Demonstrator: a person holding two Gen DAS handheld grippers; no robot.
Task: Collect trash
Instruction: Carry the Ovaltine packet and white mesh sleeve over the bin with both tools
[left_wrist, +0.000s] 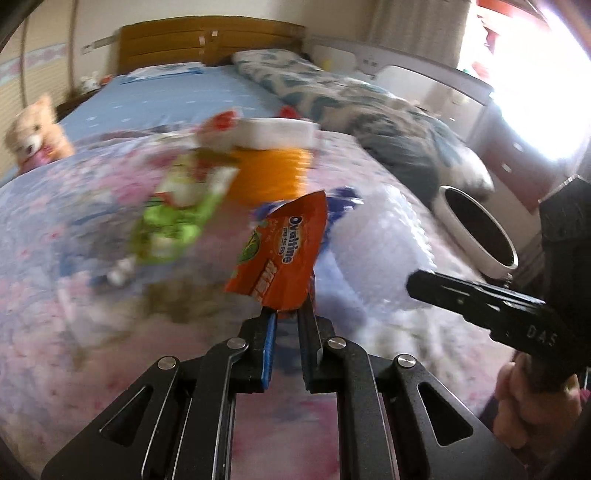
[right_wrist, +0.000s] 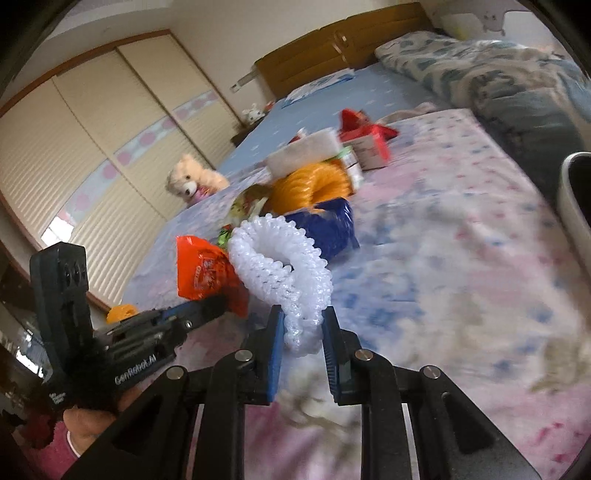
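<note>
My left gripper (left_wrist: 287, 314) is shut on an orange Ovaltine wrapper (left_wrist: 284, 254) and holds it above the bed; it also shows in the right wrist view (right_wrist: 205, 269). My right gripper (right_wrist: 303, 321) is shut on a white foam net sleeve (right_wrist: 280, 258), seen blurred in the left wrist view (left_wrist: 376, 251). More trash lies on the flowered blanket: an orange foam net (right_wrist: 314, 184), a blue bag (right_wrist: 325, 225), a green wrapper (left_wrist: 173, 221), a white block (right_wrist: 303, 155) and a red carton (right_wrist: 369, 140).
A white bin with a dark inside (left_wrist: 480, 232) stands at the right edge of the bed; its rim shows in the right wrist view (right_wrist: 572, 206). A teddy bear (right_wrist: 192, 181) sits at the left. A rolled quilt (left_wrist: 369, 118) lies along the right.
</note>
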